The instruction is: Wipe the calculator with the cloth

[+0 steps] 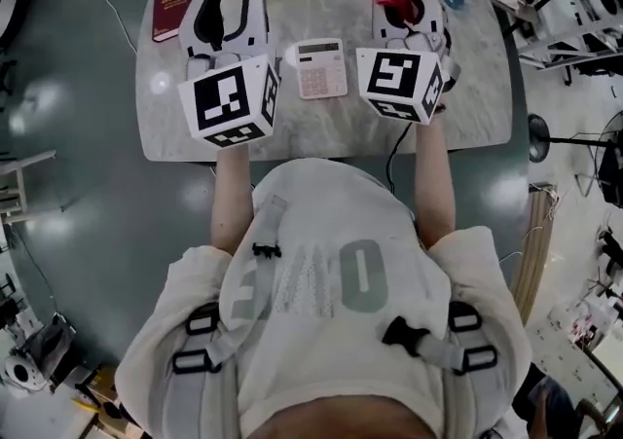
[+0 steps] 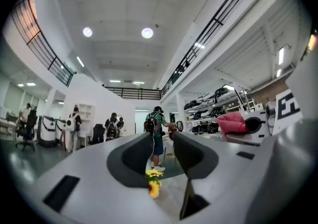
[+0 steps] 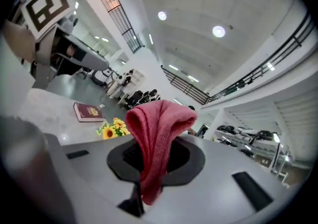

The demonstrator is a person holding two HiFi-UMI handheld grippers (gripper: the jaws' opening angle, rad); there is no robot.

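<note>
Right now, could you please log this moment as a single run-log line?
left gripper: open, empty | right gripper: shut on cloth | calculator: on table, untouched

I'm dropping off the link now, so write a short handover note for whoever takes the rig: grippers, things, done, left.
Left hand-held gripper: jaws slightly apart, empty, raised off the table.
Right hand-held gripper: shut on the red cloth, also raised.
Calculator: flat on the table between the two hand-held grippers, touched by neither.
Done: cloth is gripped; whether any wiping has happened cannot be told.
Left: lower the cloth onto the calculator and wipe it; the free hand-held gripper could probably steady it.
</note>
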